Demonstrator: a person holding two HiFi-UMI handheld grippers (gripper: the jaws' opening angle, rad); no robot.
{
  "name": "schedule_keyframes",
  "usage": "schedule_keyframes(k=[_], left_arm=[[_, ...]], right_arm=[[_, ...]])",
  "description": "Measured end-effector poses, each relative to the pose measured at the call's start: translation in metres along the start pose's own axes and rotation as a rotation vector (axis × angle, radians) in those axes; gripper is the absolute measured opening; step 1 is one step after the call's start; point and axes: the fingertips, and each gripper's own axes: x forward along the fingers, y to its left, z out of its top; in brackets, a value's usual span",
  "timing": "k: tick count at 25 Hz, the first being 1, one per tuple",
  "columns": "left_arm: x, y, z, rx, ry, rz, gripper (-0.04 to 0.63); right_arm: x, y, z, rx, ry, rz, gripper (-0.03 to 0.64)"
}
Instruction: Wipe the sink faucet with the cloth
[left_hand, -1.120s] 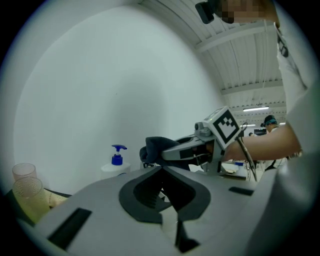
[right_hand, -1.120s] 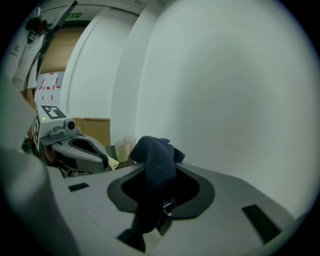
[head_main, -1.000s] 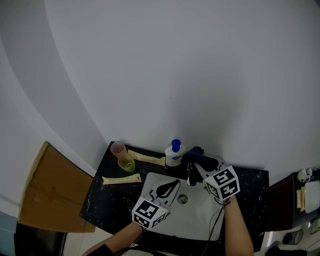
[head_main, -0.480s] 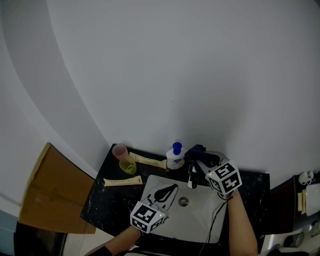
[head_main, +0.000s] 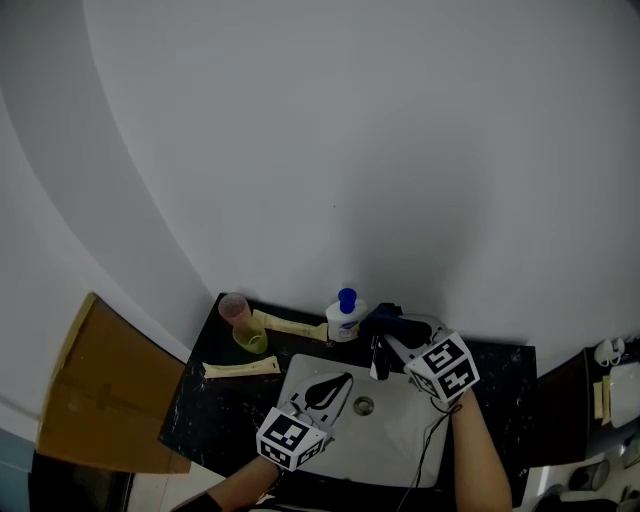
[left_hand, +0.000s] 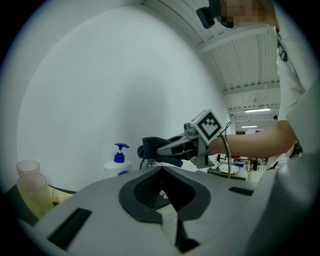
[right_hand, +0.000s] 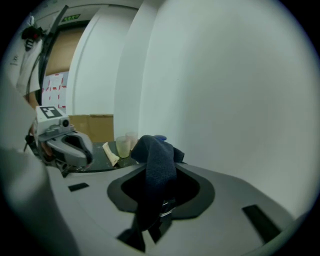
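Note:
A dark faucet (head_main: 378, 356) stands at the back rim of the white sink (head_main: 395, 440). My right gripper (head_main: 404, 333) is shut on a dark blue cloth (head_main: 387, 321), which hangs bunched between its jaws (right_hand: 158, 167) just above and behind the faucet's top. In the left gripper view the cloth (left_hand: 150, 148) sits at the tip of the right gripper (left_hand: 172, 147), over a bit of the faucet (left_hand: 145, 162). My left gripper (head_main: 338, 382) hovers over the basin's left half, shut, with nothing between its jaws (left_hand: 162, 192).
A soap pump bottle (head_main: 346, 317) stands left of the faucet. Stacked plastic cups (head_main: 240, 322) and two tubes (head_main: 240, 367) lie on the black counter (head_main: 205, 405). A cardboard sheet (head_main: 100, 390) leans at the left. A white wall rises right behind.
The right gripper has shifted slightly with the cloth around the faucet's top. The left gripper has drifted a little back toward the sink's front edge.

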Motion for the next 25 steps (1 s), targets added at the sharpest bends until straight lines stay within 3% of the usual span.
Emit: schedule_keyframes(k=[4,10,20,25], left_arm=[[-0.002,0.002,0.001,0.0,-0.003,0.008,-0.002],[-0.006,-0.001,0.001,0.001,-0.007,0.002,-0.002],[-0.002,-0.01,0.004,0.001,-0.023,-0.02,-0.002],[0.002,-0.009,0.007,0.0,-0.028,-0.024,-0.002]], right_arm=[[0.023,-0.046,0.005,0.049,-0.002,-0.093,0.115],[0.022,-0.054,0.005,0.045,0.006,-0.139,0.115],[-0.021,0.02,-0.007,0.014,-0.007,0.006,0.115],[-0.018,0.023,-0.008,-0.02,0.019,0.037,0.115]])
